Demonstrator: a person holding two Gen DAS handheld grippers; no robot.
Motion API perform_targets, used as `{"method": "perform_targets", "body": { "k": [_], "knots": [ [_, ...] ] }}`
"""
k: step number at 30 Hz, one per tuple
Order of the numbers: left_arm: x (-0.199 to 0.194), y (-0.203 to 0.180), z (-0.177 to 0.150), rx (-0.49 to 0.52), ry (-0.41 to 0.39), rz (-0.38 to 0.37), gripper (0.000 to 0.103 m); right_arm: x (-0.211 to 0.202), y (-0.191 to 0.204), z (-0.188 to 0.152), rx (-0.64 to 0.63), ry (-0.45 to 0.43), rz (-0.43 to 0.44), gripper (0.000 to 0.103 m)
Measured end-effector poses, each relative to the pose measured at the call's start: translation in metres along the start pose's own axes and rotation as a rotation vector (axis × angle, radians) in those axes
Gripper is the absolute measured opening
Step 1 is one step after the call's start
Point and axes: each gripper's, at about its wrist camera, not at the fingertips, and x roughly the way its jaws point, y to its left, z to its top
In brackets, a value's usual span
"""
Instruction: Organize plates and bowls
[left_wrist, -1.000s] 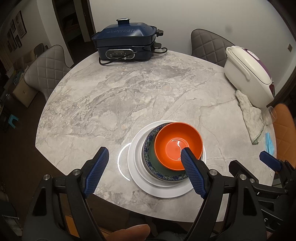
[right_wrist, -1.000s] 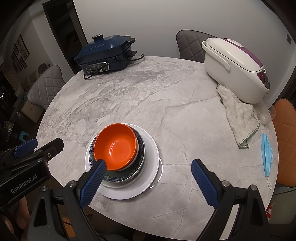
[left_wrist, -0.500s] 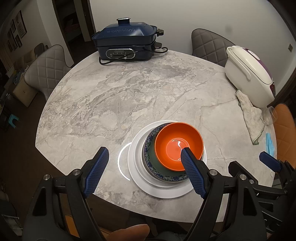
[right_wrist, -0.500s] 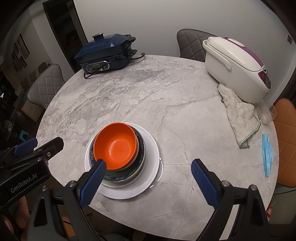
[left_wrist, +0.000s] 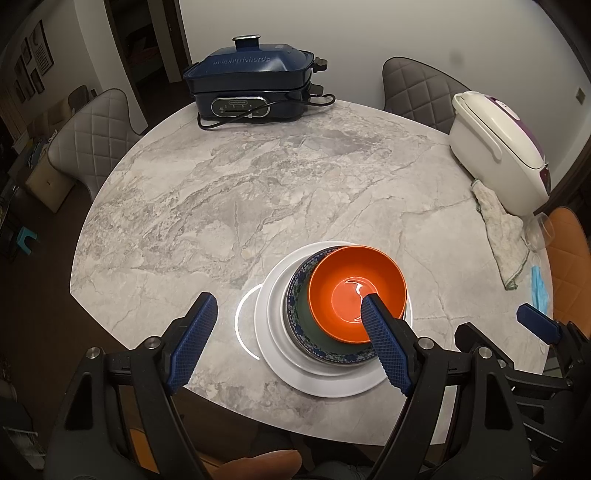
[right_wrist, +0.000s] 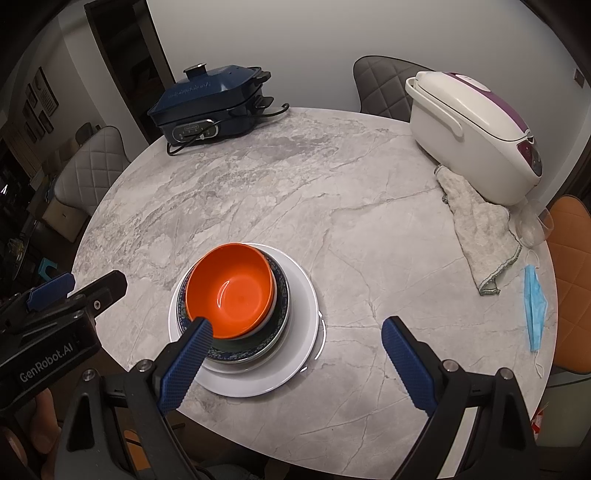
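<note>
An orange bowl (left_wrist: 357, 291) (right_wrist: 231, 290) sits nested in a dark green bowl with a blue patterned rim (left_wrist: 301, 325) (right_wrist: 280, 299). Both rest on a white plate (left_wrist: 273, 347) (right_wrist: 303, 314) near the front edge of the round marble table (left_wrist: 258, 192) (right_wrist: 332, 192). My left gripper (left_wrist: 288, 308) hangs open above the table's near edge, left of the stack, its right finger overlapping the orange bowl in view. To the stack's right my right gripper (right_wrist: 295, 325) hangs open, nothing between its fingers.
A dark blue electric cooker (left_wrist: 255, 88) (right_wrist: 210, 103) stands at the table's far side, a white and purple rice cooker (left_wrist: 495, 147) (right_wrist: 472, 133) at the right. A grey cloth (right_wrist: 476, 225), a glass (right_wrist: 533, 225) and a blue face mask (right_wrist: 533, 306) lie along the right edge. Chairs surround the table.
</note>
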Motion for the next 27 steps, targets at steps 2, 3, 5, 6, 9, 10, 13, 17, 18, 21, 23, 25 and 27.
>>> {"method": "perform_targets", "body": {
  "k": [2, 3, 5, 6, 9, 10, 13, 17, 18, 21, 23, 25, 27],
  "knots": [
    [0.0001, -0.0001, -0.0001, -0.001, 0.000, 0.001, 0.079, 0.0003, -0.0002, -0.0010, 0.000, 0.001, 0.000, 0.095],
    [-0.0001, -0.0003, 0.0002, -0.001, 0.000, 0.000, 0.079, 0.0004, -0.0002, -0.0020, 0.000, 0.001, 0.000, 0.095],
    [0.0000, -0.0003, 0.0001, 0.000, 0.001, 0.002, 0.079, 0.0005, -0.0007, 0.0003, -0.001, 0.001, 0.000, 0.095],
    [-0.0003, -0.0006, 0.0002, -0.002, 0.000, 0.001, 0.079, 0.0005, -0.0008, 0.0003, -0.001, 0.001, 0.000, 0.095],
    [-0.0002, -0.0008, 0.0003, -0.001, 0.000, 0.001, 0.079, 0.0011, -0.0011, -0.0019, -0.001, 0.003, 0.001, 0.095],
    [-0.0002, -0.0008, 0.0004, -0.001, 0.000, 0.001, 0.079, 0.0008, -0.0011, 0.0000, -0.001, 0.003, 0.001, 0.095],
    [-0.0002, -0.0010, 0.0004, -0.001, 0.000, 0.002, 0.079, 0.0008, -0.0011, 0.0007, -0.001, 0.002, 0.001, 0.095],
    [0.0015, -0.0006, 0.0002, -0.001, 0.000, 0.002, 0.079, 0.0021, -0.0014, -0.0004, -0.003, 0.003, 0.000, 0.095],
    [0.0008, -0.0011, 0.0007, -0.001, 0.000, 0.005, 0.079, 0.0021, -0.0014, -0.0004, -0.002, 0.004, 0.001, 0.095],
    [0.0012, -0.0011, 0.0004, -0.002, 0.002, 0.003, 0.079, 0.0021, -0.0013, 0.0003, -0.003, 0.004, 0.001, 0.095],
    [0.0011, -0.0013, 0.0006, -0.003, 0.002, 0.004, 0.079, 0.0023, -0.0013, -0.0008, -0.003, 0.004, 0.001, 0.095],
    [0.0010, -0.0015, 0.0008, -0.002, 0.002, 0.004, 0.079, 0.0024, -0.0012, 0.0009, -0.003, 0.005, 0.002, 0.095],
    [0.0012, -0.0015, 0.0010, -0.002, 0.001, 0.004, 0.079, 0.0025, -0.0011, -0.0013, -0.003, 0.005, 0.000, 0.095]
  ]
}}
